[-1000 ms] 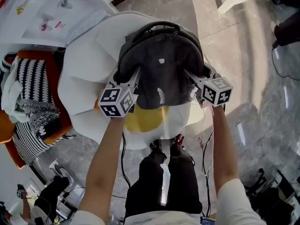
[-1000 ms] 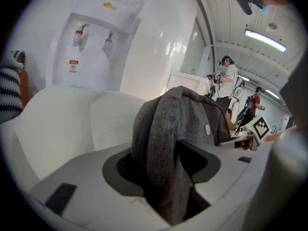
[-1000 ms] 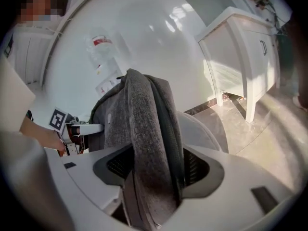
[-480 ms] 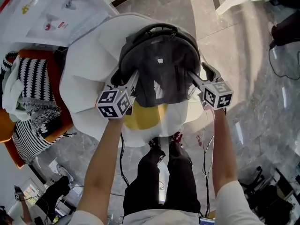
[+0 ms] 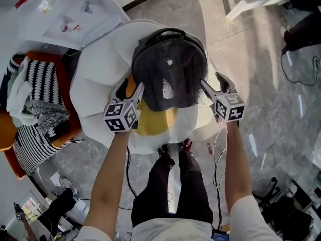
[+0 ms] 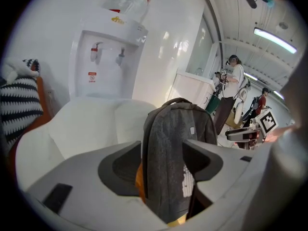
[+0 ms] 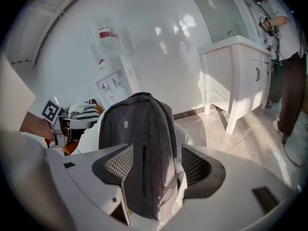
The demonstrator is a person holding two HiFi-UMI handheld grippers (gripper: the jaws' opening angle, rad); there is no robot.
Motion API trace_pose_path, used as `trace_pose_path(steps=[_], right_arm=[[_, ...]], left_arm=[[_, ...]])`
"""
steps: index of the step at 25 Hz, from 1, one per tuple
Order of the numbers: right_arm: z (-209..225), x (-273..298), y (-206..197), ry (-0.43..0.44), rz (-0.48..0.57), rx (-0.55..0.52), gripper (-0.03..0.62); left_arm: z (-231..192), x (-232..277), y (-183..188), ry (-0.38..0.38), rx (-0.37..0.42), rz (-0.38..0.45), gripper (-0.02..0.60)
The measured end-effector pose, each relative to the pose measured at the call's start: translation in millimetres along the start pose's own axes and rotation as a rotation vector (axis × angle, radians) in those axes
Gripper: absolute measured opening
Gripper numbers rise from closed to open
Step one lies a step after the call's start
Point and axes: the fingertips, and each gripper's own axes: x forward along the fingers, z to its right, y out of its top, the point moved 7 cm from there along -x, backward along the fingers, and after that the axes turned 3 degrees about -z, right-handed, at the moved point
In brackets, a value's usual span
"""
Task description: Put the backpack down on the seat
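left tongs (image 5: 131, 88) opening, right tongs (image 5: 211, 80) wide apart; backpack (image 5: 169, 67) between both, ungripped, on seat (image 5: 100, 69).

Head view looks steeply down; gripper views face the backpack (image 5: 169, 69) closely from opposite sides.

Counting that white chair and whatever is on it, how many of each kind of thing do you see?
Chair: 1
Backpack: 1
Cushion: 1
Total: 3
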Motion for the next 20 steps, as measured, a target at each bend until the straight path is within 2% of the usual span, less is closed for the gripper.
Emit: trace_pose_path(steps=[7,13,20], right_arm=[[-23,-32,18,0.000,0.007,-0.044,0.296],[-40,-58,30,0.004,0.034,-0.035,0.296],[-54,-87,41,-0.036,0.028,-0.078,0.295]], left_arm=[[9,-28,16,0.005,0.025,0.026,0.285],[20,-51,26,-0.021,0.025,0.052,0.285],[31,-79,33,-0.042,0.043,0.055,0.262]])
